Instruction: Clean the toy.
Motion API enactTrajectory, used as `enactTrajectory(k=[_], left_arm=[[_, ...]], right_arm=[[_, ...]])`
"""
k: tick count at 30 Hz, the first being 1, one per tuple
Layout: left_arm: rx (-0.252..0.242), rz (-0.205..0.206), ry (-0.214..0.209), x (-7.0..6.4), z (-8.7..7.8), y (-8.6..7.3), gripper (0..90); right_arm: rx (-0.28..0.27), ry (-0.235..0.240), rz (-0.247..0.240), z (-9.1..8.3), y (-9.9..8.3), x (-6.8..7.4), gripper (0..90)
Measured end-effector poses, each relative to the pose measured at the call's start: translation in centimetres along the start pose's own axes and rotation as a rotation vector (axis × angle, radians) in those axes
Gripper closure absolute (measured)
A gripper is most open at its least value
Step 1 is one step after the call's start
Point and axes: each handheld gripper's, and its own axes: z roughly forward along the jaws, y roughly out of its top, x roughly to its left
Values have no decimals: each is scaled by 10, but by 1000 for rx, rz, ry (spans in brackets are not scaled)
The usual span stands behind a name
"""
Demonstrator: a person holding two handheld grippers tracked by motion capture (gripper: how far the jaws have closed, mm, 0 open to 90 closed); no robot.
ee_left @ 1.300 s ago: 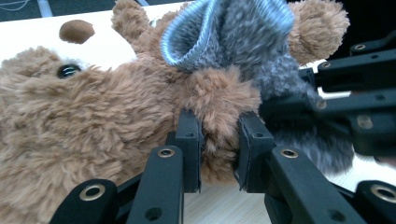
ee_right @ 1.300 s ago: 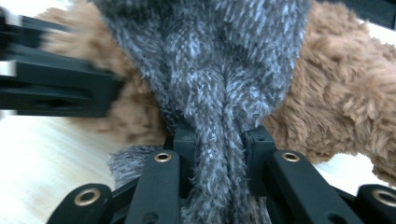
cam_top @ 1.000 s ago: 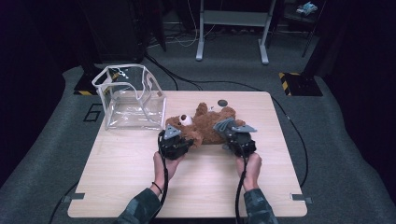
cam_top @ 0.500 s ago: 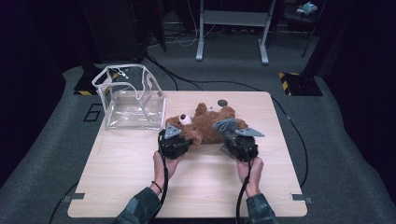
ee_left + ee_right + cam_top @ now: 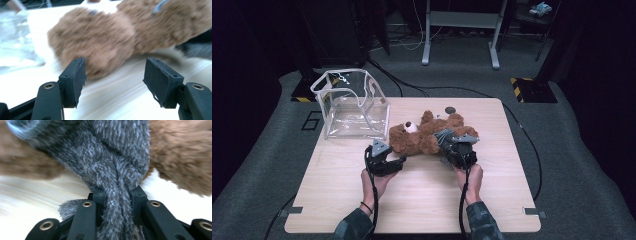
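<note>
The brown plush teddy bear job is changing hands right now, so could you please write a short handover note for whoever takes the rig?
Right gripper: shut on the grey fuzzy knitted scarf of the brown plush teddy bear.
Left gripper: open, jaws wide apart, aimed at the bear's head, not touching it.
Things: the bear lies on the light wooden table, beside the clear plastic zip bag, which stands open at the far left corner.
Done: one grip, on the scarf.
Left: probably close the left gripper on the bear, then lift it toward the bag.
</note>
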Motion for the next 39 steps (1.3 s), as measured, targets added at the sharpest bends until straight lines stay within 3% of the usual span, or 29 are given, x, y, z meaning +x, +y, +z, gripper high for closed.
enactTrajectory(k=[7, 12, 17, 20, 25, 29, 31, 34, 36, 39], left_arm=[[24, -16, 14, 10, 4, -10, 334], [-4, 21, 35, 8, 9, -7, 421], [1, 18, 36, 5, 17, -4, 599], [5, 21, 41, 4, 19, -2, 683], [8, 20, 41, 4, 22, 5, 823], [11, 40, 41, 6, 24, 5, 890], [10, 30, 34, 7, 24, 5, 893], [12, 23, 31, 7, 25, 5, 894], [12, 24, 32, 8, 25, 5, 894], [2, 13, 41, 10, 22, 5, 847]], right_arm=[[-41, -5, 15, -19, -5, -8, 722], [-89, 13, 33, -44, -8, -12, 722], [-136, 68, 7, -65, -2, 5, 722], [-148, 107, -32, -70, 3, 25, 722], [-142, 173, -124, -64, 11, 69, 721], [-110, 198, -181, -46, 16, 99, 720], [-87, 201, -209, -34, 18, 111, 721], [-54, 192, -225, -16, 21, 119, 720], [-45, 149, -219, -8, 23, 122, 720], [-58, 115, -201, -14, 23, 113, 720]])
